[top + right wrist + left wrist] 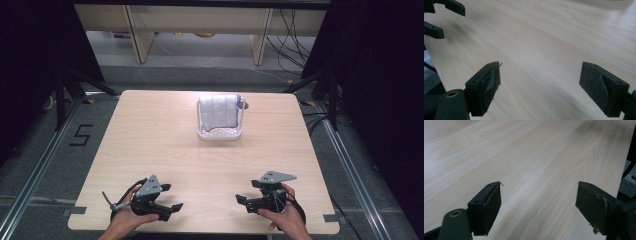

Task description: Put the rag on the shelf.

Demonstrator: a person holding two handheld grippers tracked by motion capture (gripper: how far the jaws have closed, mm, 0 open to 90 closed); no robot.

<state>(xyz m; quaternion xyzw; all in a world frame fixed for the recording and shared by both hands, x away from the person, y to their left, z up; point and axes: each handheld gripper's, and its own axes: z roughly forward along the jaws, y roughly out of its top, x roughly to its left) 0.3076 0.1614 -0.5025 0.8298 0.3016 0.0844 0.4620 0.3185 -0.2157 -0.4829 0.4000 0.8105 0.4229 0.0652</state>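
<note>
- The left gripper (172, 197) sat at the near left edge of the wooden table (150, 135), its jaws spread wide with nothing between them.
- The right gripper (246, 191) sat at the near right, likewise released and empty.
- A white rack (220, 133) holding a folded cloth (218, 111) stood well beyond both, toward the far edge.

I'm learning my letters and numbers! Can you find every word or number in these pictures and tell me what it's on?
"5": in black tape on the grey floor, left of the wooden table.
No words or numbers can be read on the white rack, on the white cloth hanging over it, or on either hand-held gripper.
</note>
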